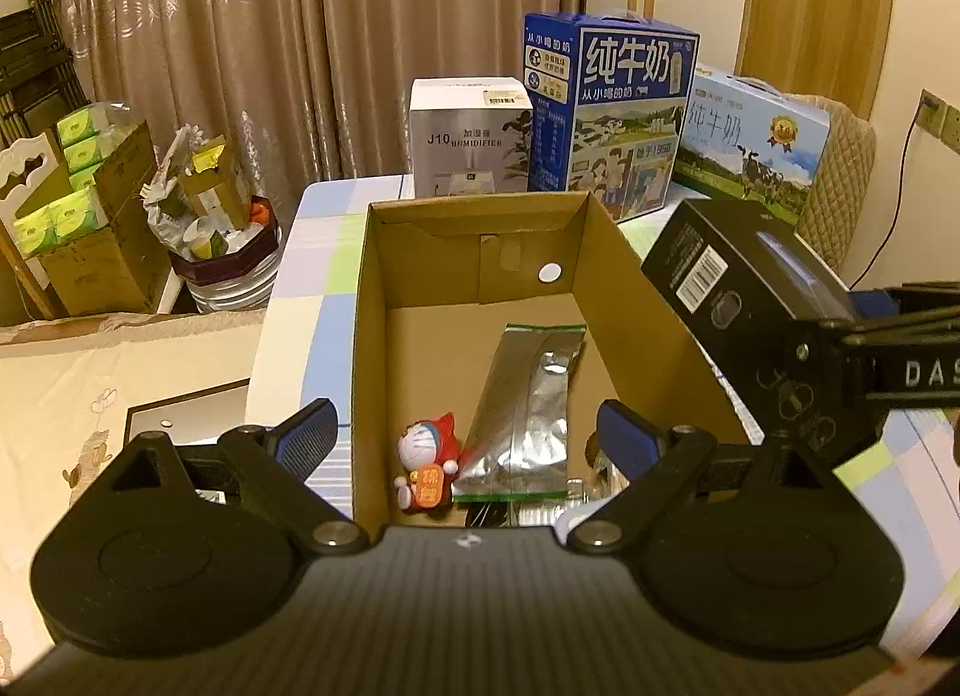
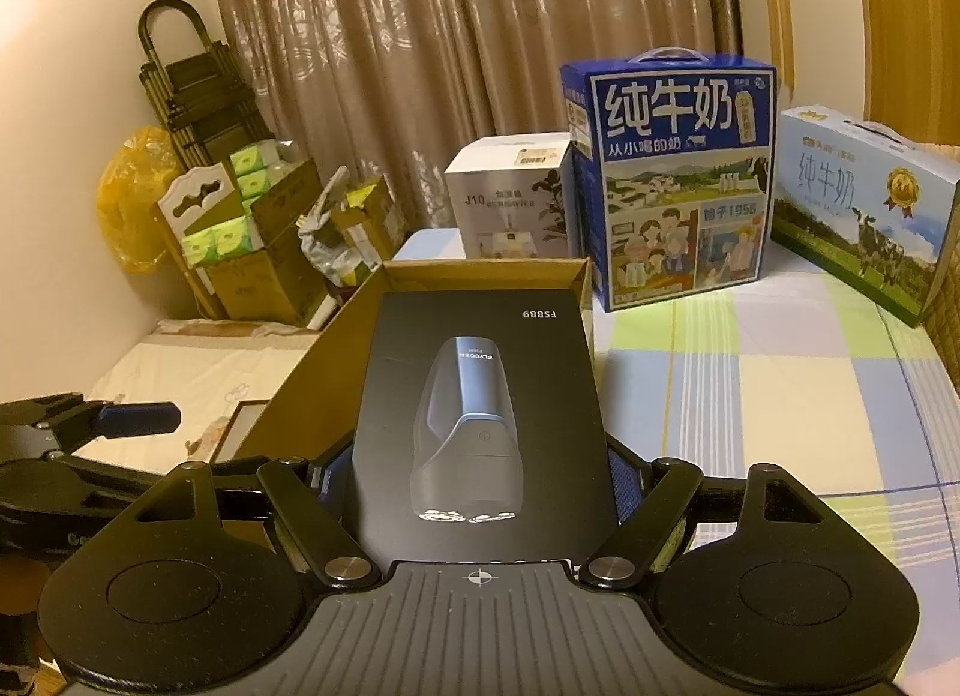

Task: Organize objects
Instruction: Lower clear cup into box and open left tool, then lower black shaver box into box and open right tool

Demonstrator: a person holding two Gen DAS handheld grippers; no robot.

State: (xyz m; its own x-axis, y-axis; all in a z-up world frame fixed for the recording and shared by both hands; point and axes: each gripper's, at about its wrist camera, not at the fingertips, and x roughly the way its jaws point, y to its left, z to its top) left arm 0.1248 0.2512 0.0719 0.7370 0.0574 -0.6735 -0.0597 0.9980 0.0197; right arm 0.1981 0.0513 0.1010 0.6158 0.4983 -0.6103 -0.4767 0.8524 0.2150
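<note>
An open cardboard box (image 1: 372, 300) stands on the checked table. On its floor lie a silver foil pouch (image 1: 522, 414) and a small blue-and-red cat figurine (image 1: 427, 459). My left gripper (image 1: 471, 438) is open, its fingers either side of the box's left wall, nothing between them. My right gripper (image 2: 474, 477) is shut on a black shaver box (image 2: 480, 414), held over the cardboard box's right wall (image 2: 585, 288). From the left wrist view the shaver box (image 1: 738, 276) hangs at the right, above the box rim.
At the table's back stand a white humidifier box (image 1: 471, 135), a dark blue milk carton (image 1: 606, 108) and a light blue milk carton (image 1: 756, 144). Cardboard boxes of tissue packs (image 1: 66, 216) and a full bin (image 1: 222, 252) sit left of the table. Checked tablecloth (image 2: 780, 384) lies right.
</note>
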